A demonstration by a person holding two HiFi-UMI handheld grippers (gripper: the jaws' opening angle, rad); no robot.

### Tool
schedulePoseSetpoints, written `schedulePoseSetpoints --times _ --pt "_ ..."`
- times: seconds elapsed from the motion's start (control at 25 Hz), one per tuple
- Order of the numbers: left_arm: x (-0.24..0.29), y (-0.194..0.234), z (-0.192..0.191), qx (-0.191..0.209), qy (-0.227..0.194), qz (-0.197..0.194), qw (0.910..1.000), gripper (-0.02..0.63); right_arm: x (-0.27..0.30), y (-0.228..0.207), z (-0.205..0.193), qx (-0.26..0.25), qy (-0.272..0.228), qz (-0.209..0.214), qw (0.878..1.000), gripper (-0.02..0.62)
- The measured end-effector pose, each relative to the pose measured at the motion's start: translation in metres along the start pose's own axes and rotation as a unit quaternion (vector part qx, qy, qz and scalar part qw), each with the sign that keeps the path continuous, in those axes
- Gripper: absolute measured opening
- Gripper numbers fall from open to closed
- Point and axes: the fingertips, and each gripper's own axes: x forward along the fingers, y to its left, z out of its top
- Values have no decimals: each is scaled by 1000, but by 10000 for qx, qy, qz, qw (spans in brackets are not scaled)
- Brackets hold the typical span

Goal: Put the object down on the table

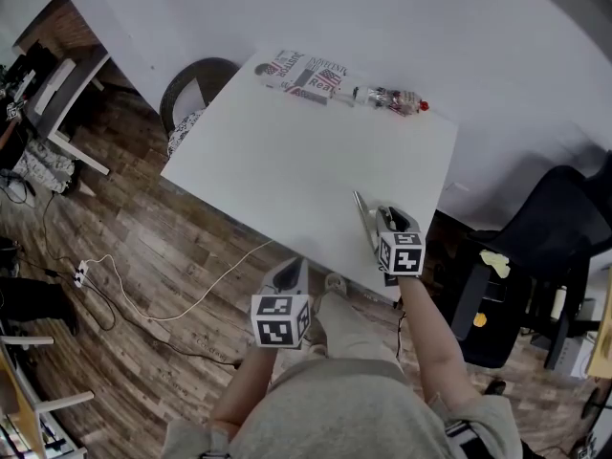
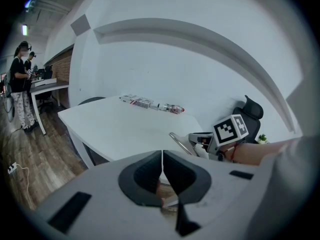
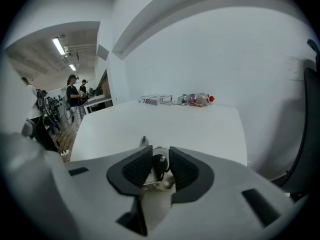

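A slim metal tool (image 1: pixel 364 222) with a black part lies on the white table (image 1: pixel 287 161) near its front right corner. My right gripper (image 1: pixel 387 220) stands over its near end with the jaws apart. In the right gripper view the tool's black part (image 3: pixel 158 163) sits in the gap between the pads, and its silver tip (image 3: pixel 143 141) pokes out ahead on the tabletop. My left gripper (image 1: pixel 289 273) hangs below the table's front edge, over the person's lap. Its jaws meet (image 2: pixel 162 166) with nothing between them. From the left gripper view the tool (image 2: pixel 179 143) shows beside the right gripper (image 2: pixel 200 140).
A plastic bottle with a red cap (image 1: pixel 397 99) and a printed box (image 1: pixel 304 76) lie along the table's far edge. A black office chair (image 1: pixel 555 247) stands to the right, a round dark chair (image 1: pixel 196 84) at the far left corner. A white cable (image 1: pixel 182 304) runs over the wooden floor.
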Motion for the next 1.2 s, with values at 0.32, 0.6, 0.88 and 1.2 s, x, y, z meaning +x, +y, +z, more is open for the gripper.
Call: schedulePoseSetpoints --times 0.32,0.6,0.88,1.2 --pt "-3 -2 1 3 -41 -13 10000 11 1 -2 0 -33 46 -40 10000 109" --pt "-15 -4 0 -5 -121 7 9999 11 -8 -7 5 341 -97 -196 9992 110" --pt "-36 -6 -5 -18 -238 38 9997 11 -42 5 3 423 -290 -157 9986 107" --pt "-63 -12 -16 -31 -370 34 9993 11 -98 41 8 344 -669 79 9971 69"
